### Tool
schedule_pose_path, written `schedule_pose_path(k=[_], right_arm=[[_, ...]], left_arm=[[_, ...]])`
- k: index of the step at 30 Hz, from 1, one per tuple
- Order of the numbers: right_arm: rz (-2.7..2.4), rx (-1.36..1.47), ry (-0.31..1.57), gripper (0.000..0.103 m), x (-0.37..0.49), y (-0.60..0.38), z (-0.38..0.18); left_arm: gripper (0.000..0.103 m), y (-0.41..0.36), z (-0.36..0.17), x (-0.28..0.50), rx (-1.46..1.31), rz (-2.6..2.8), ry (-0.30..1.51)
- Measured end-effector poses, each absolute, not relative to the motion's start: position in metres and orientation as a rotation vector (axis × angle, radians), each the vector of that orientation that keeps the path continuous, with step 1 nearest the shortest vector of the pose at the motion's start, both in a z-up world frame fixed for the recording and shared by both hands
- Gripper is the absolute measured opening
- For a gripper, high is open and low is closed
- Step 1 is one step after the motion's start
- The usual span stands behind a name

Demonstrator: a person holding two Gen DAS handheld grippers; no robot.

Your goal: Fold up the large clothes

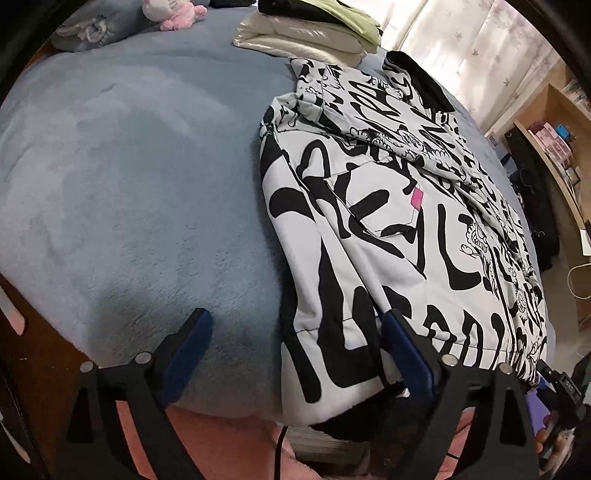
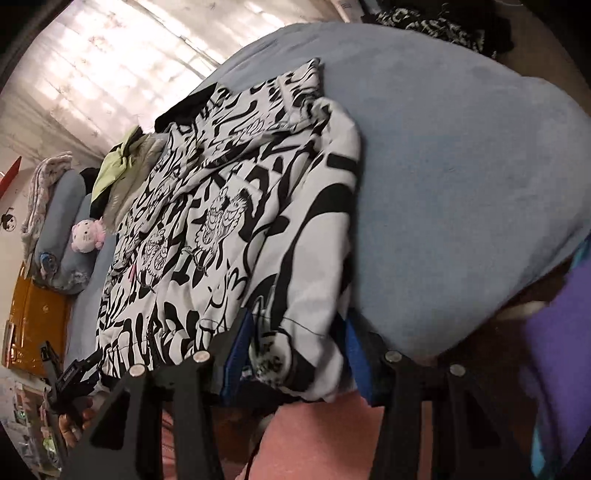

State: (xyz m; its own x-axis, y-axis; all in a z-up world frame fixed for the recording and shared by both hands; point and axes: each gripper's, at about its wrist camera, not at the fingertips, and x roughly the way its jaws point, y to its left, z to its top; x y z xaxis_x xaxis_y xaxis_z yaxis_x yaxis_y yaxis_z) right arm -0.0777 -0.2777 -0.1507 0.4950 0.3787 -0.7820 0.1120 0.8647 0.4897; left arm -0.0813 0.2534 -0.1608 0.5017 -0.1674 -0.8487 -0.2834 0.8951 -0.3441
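A large white jacket with black graffiti print (image 1: 388, 221) lies partly folded on the blue bed cover (image 1: 129, 184), its hem at the near edge. My left gripper (image 1: 299, 336) stands wide open over the hem's left corner: one finger rests over the bare cover, the other over the print, and neither pad presses. In the right wrist view the same jacket (image 2: 240, 221) runs away from my right gripper (image 2: 297, 343), which is shut on a bunched wad of the hem's right corner. A hand holds the left gripper (image 2: 74, 369) at the far side of the hem.
A stack of folded clothes (image 1: 314, 33) sits beyond the jacket, with a pink plush toy (image 1: 173, 14) and pillows (image 2: 62, 229) at the bed's head. A wooden shelf (image 1: 554, 129) and curtains (image 2: 92, 74) flank the bed. The cover's near edge drops off below both grippers.
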Motion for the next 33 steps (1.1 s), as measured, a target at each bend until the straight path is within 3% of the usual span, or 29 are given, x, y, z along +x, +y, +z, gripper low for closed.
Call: schedule_pose_path(k=[3, 6, 7, 9, 11, 14, 21, 29, 31, 33], right_arm=[[0.198, 0.555, 1.045, 0.062, -0.073, -0.276, -0.158], [0.223, 0.545, 1.031, 0.062, -0.072, -0.274, -0.161], [0.227, 0.533, 1.023, 0.059, -0.073, -0.273, -0.160], [0.262, 0.500, 1.003, 0.041, -0.077, -0.269, -0.154], [0.296, 0.467, 0.985, 0.034, -0.079, -0.264, -0.147], [0.313, 0.454, 0.987, 0.034, -0.077, -0.262, -0.148], [0.330, 0.592, 1.012, 0.045, -0.067, -0.273, -0.170], [0.346, 0.559, 1.034, 0.047, -0.061, -0.271, -0.172], [0.335, 0.529, 1.038, 0.047, -0.062, -0.268, -0.170], [0.304, 0.467, 1.032, 0.042, -0.064, -0.261, -0.165]], left_arm=[[0.101, 0.255, -0.167, -0.080, -0.502, 0.057, 1.049], [0.102, 0.251, -0.171, -0.077, -0.499, 0.047, 1.048], [0.102, 0.248, -0.171, -0.075, -0.483, 0.054, 1.049], [0.102, 0.244, -0.172, -0.073, -0.461, 0.067, 1.050], [0.102, 0.240, -0.172, -0.072, -0.437, 0.079, 1.050], [0.102, 0.237, -0.174, -0.070, -0.417, 0.093, 1.046], [0.102, 0.239, -0.177, -0.063, -0.406, 0.077, 1.070], [0.102, 0.239, -0.181, -0.061, -0.384, 0.064, 1.066], [0.097, 0.237, -0.180, -0.061, -0.374, 0.078, 1.060], [0.068, 0.234, -0.174, -0.064, -0.346, 0.097, 1.046]])
